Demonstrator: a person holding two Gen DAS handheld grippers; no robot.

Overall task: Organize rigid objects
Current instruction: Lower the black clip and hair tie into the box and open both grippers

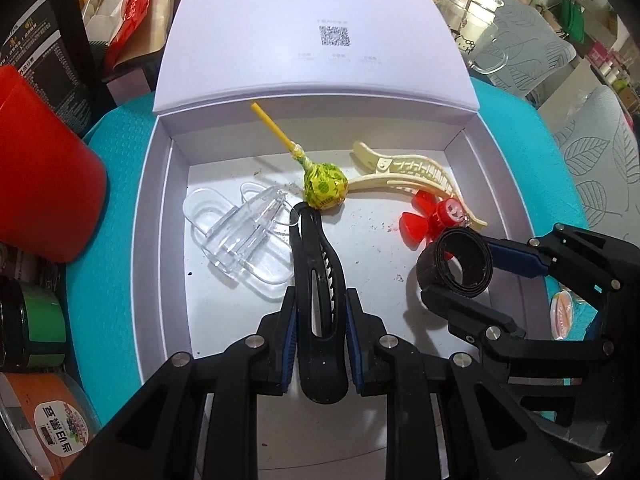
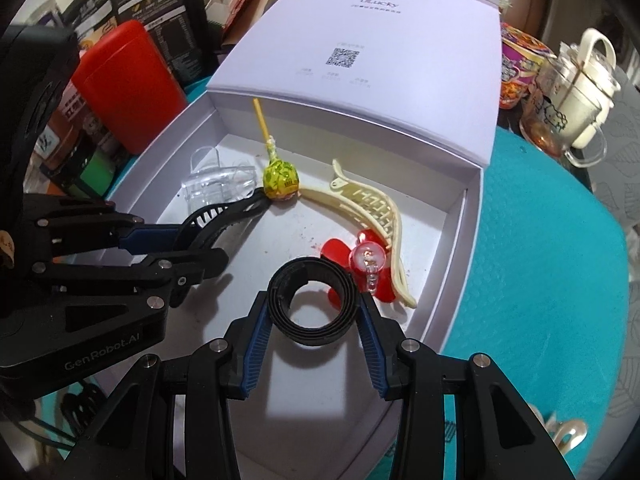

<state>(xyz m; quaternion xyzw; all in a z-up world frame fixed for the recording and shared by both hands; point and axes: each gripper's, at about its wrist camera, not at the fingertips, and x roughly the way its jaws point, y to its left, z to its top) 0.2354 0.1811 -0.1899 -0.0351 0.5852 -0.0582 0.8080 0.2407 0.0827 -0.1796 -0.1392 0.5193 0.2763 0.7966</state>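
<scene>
Both my hands pitched steeply down over the open box (image 1: 156, 240). Left fingers (image 1: 320, 312) clenched on black clip (image 1: 316, 264), tip touching lollipop (image 1: 323, 189). Right fingers (image 2: 316, 312) grasping black ring (image 2: 312, 304), beside red fan (image 2: 340, 254).

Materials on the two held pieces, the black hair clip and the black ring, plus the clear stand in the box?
Black toothed hair clip: looks like matte moulded plastic, dull with no glare.
Black coiled ring: layered band, rubbery or magnetic strip by its look; uncertain.
Clear stand: glossy transparent plastic, likely acrylic; the box floor shows through it.
</scene>
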